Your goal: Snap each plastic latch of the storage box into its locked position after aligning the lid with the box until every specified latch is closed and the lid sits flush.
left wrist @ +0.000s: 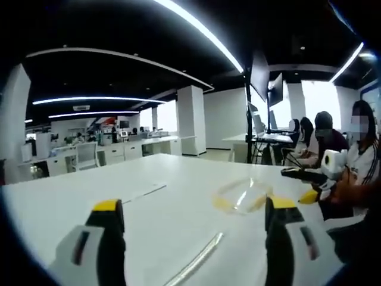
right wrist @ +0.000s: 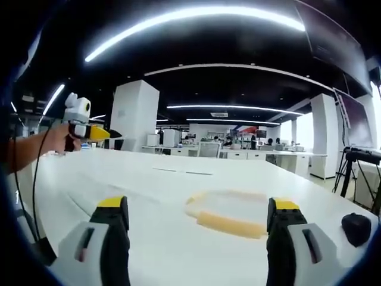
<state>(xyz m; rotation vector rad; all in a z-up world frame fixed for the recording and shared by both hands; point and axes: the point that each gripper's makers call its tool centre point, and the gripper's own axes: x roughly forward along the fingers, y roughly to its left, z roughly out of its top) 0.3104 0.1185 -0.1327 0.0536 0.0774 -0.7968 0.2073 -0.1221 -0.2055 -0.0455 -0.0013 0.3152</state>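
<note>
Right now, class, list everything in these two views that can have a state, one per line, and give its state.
Left claw: open, holding nothing.
Right claw: open, holding nothing.
Storage box: clear with yellow trim, resting on the white table; untouched; latch positions too blurred to tell.
Ceiling lights: on.

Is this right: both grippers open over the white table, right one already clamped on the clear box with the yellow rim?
Not quite. The right gripper is open and holds nothing; the right gripper view shows the box lying apart on the table, beyond the jaws. The rest stands: left gripper open, box clear with yellow rim.
</note>
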